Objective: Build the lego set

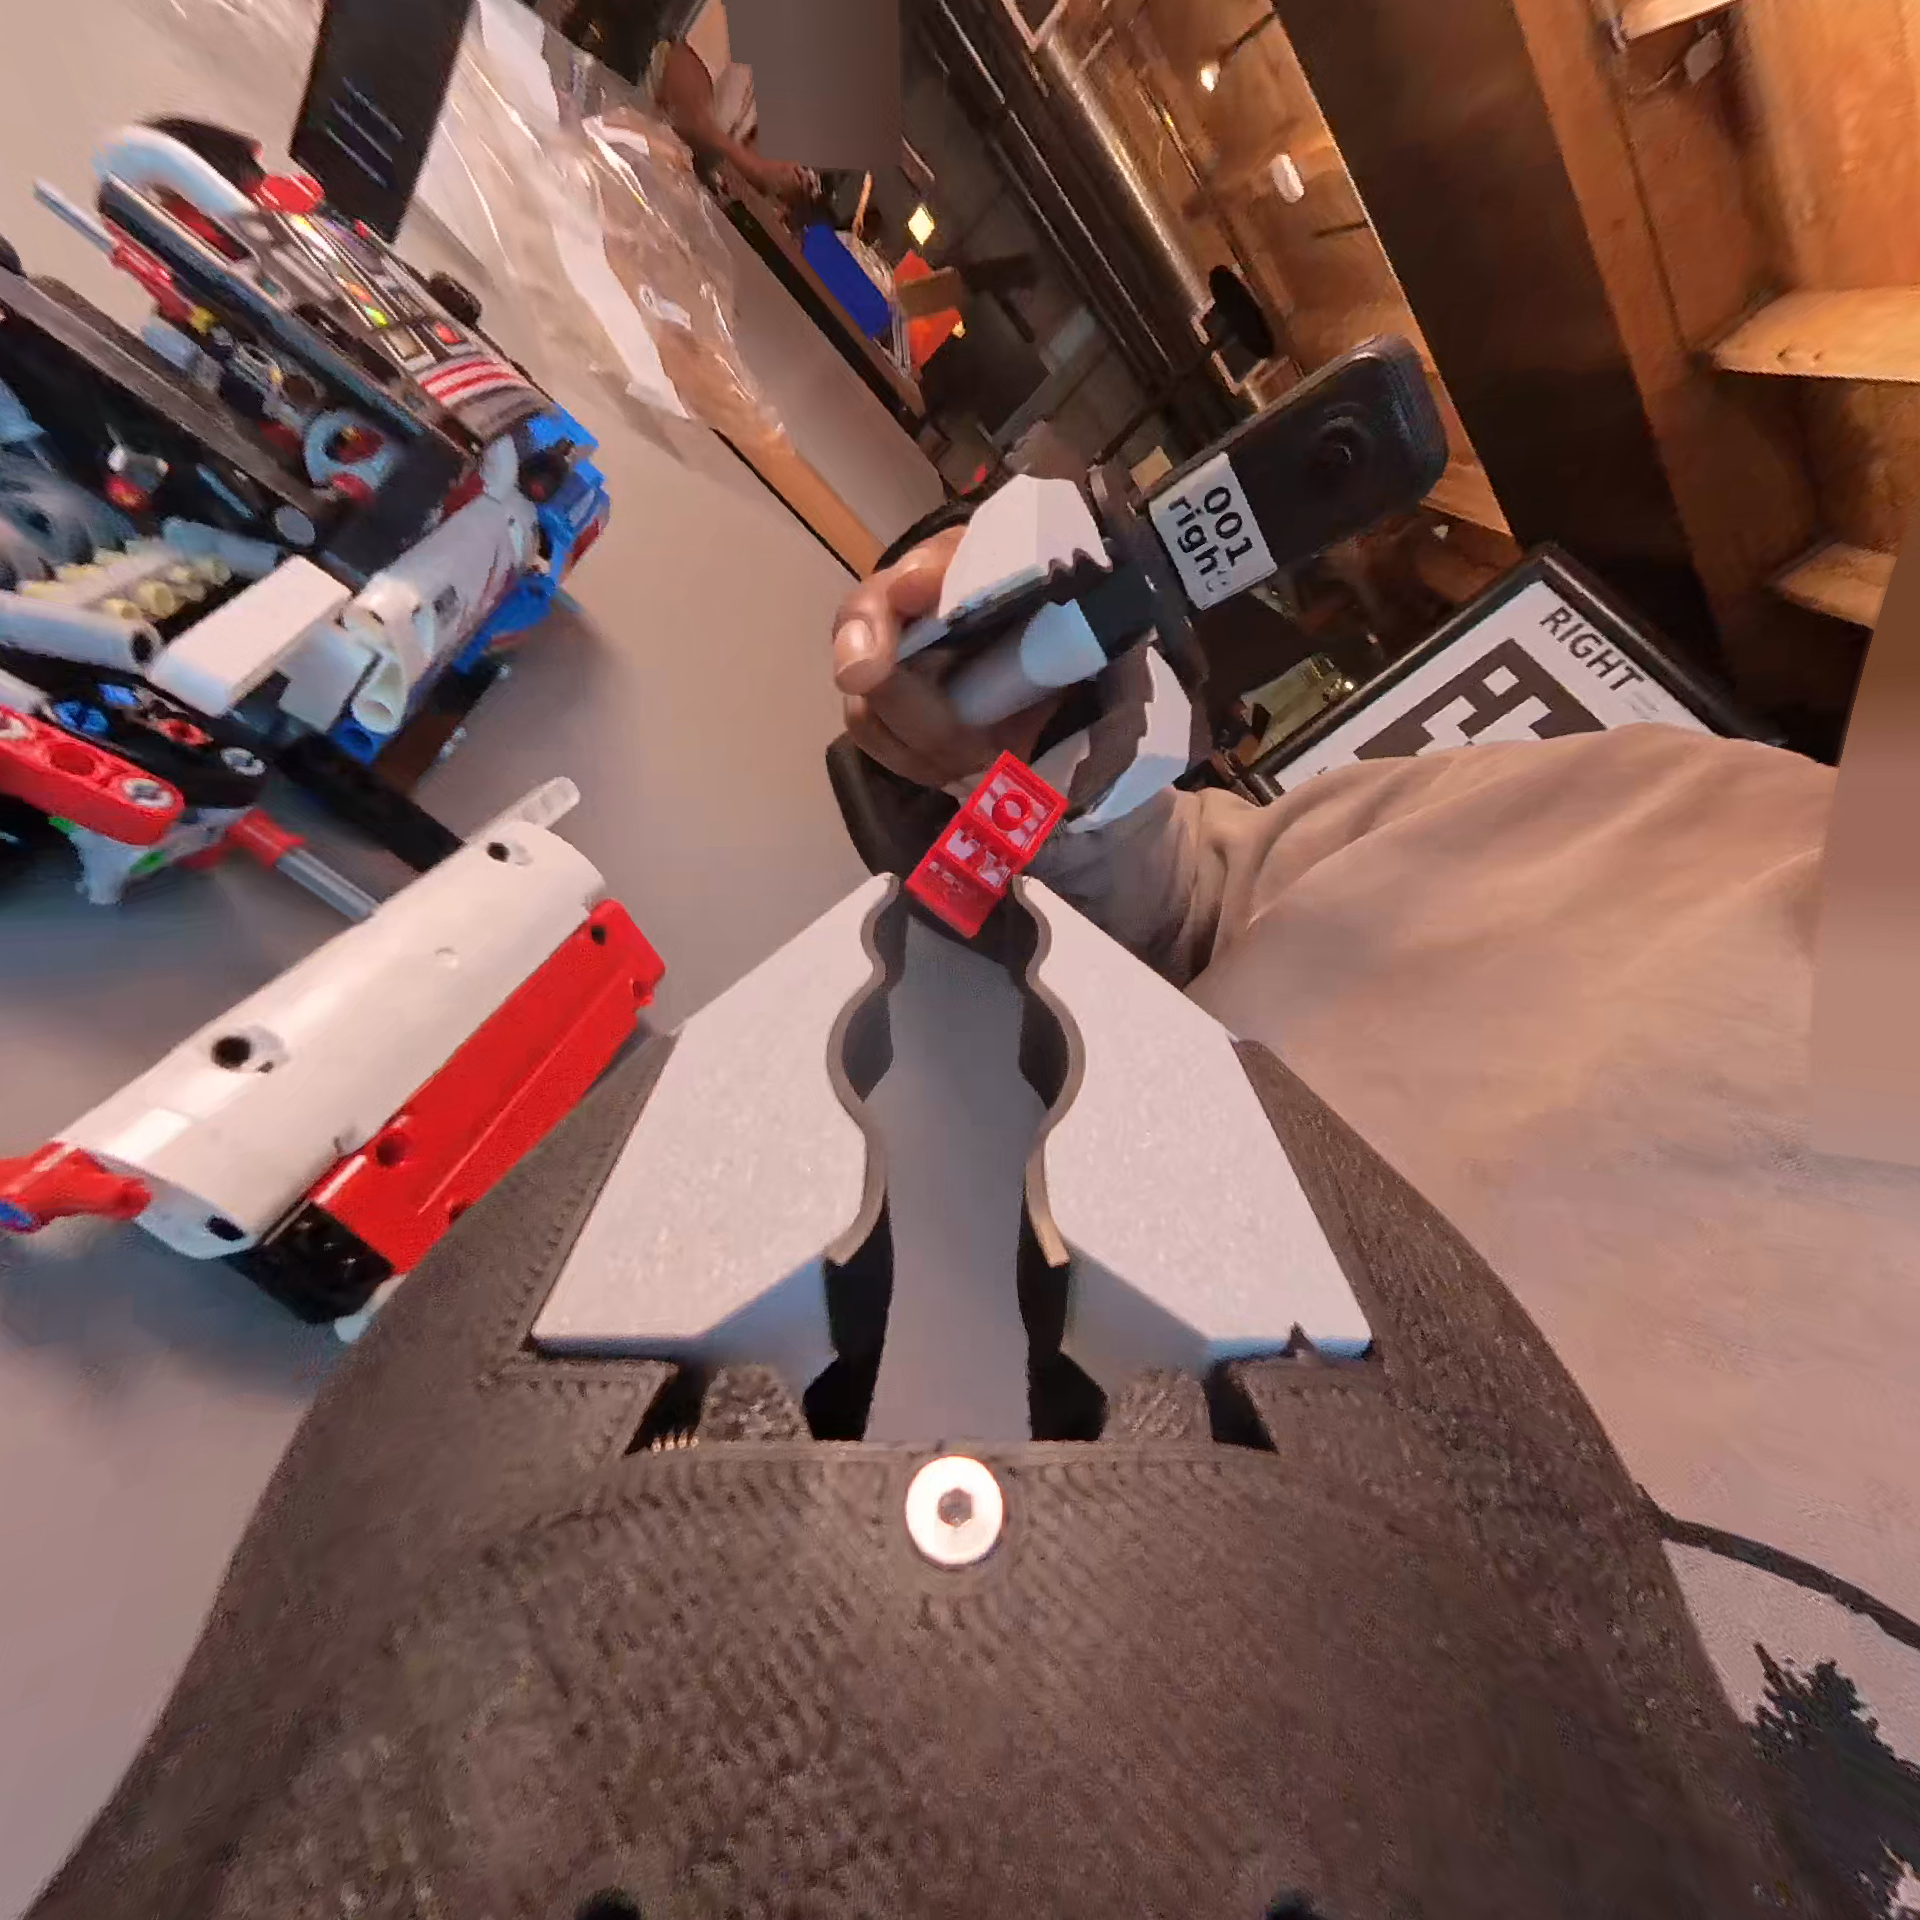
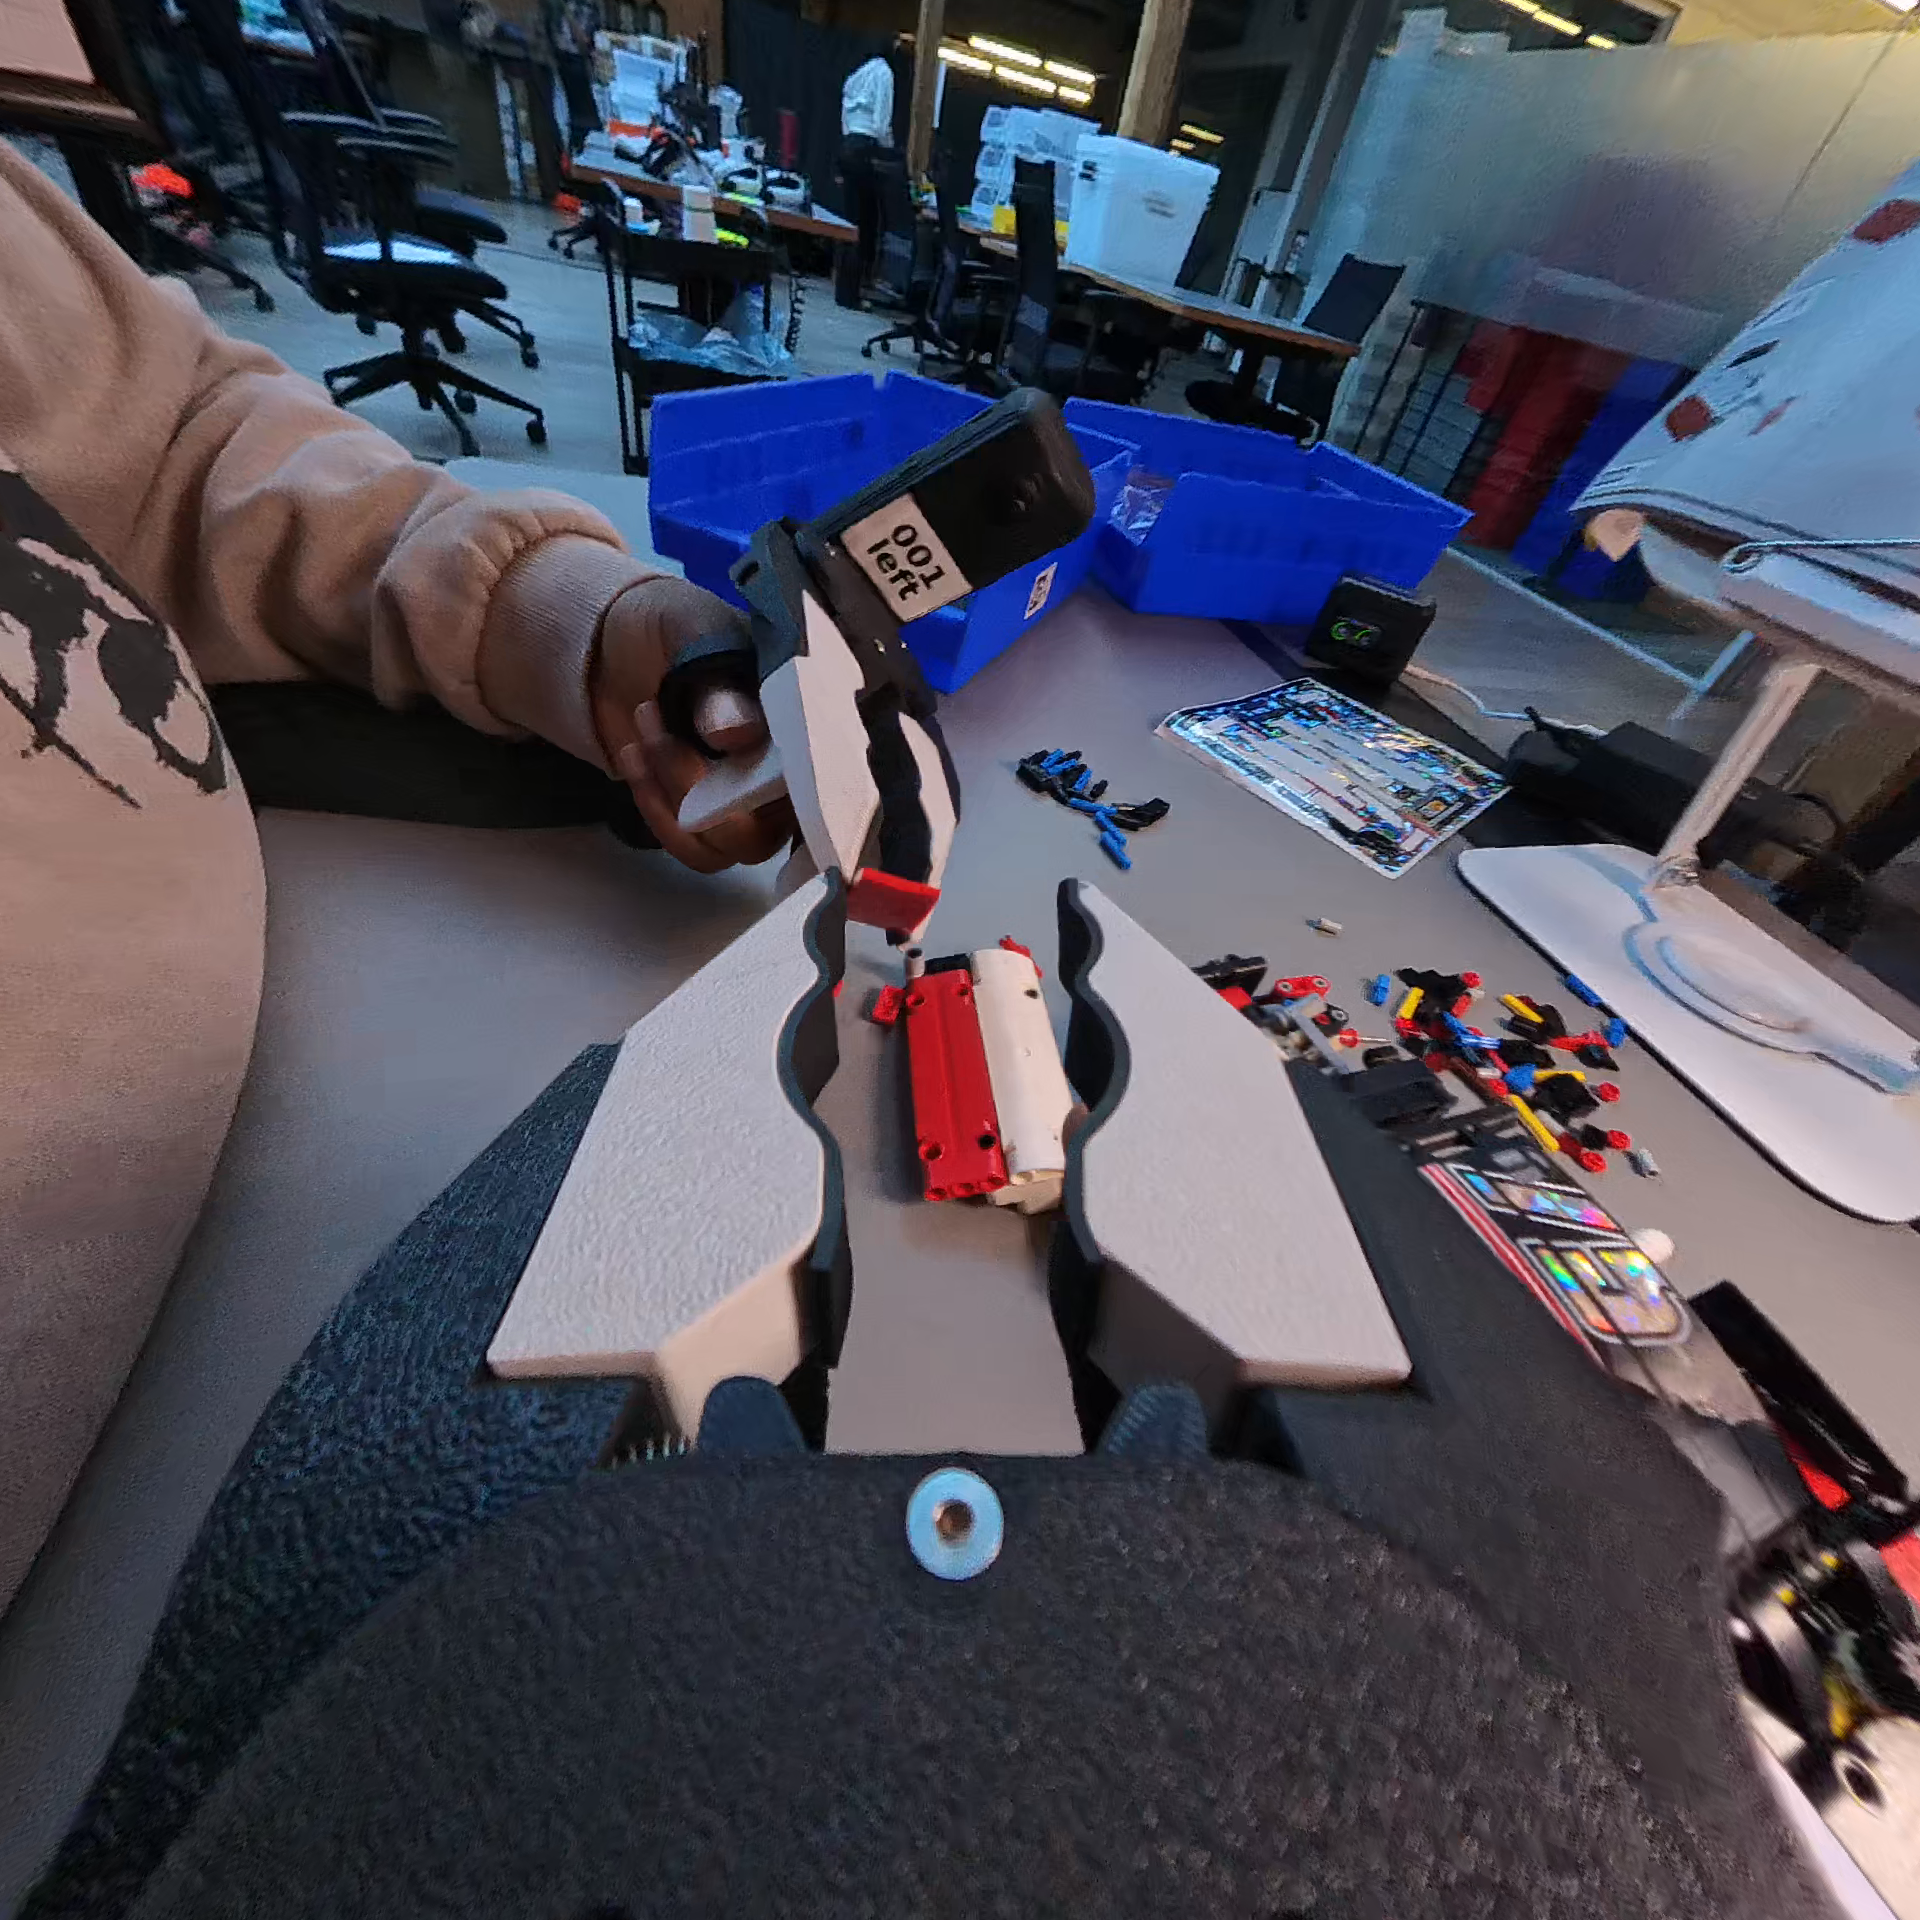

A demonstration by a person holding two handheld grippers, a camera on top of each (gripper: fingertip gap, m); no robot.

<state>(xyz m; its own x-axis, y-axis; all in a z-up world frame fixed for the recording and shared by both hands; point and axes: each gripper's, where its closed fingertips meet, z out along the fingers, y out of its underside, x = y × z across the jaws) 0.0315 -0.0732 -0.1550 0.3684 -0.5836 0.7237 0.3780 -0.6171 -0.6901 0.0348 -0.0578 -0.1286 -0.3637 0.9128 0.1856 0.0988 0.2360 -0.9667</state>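
Left gripper (image 1: 956,894) pinches a small red brick (image 1: 985,844) above the grey table (image 1: 707,644).

The left gripper's fingertips are closed on the red brick, held up in the air in front of the right gripper (image 2: 951,904), whose fingers stand apart with nothing between them. A red and white block (image 2: 982,1081) lies flat on the table below. The large car model (image 1: 260,457) sits beyond it, and loose small pieces (image 2: 1486,1049) are scattered near a white lamp base (image 2: 1704,997).
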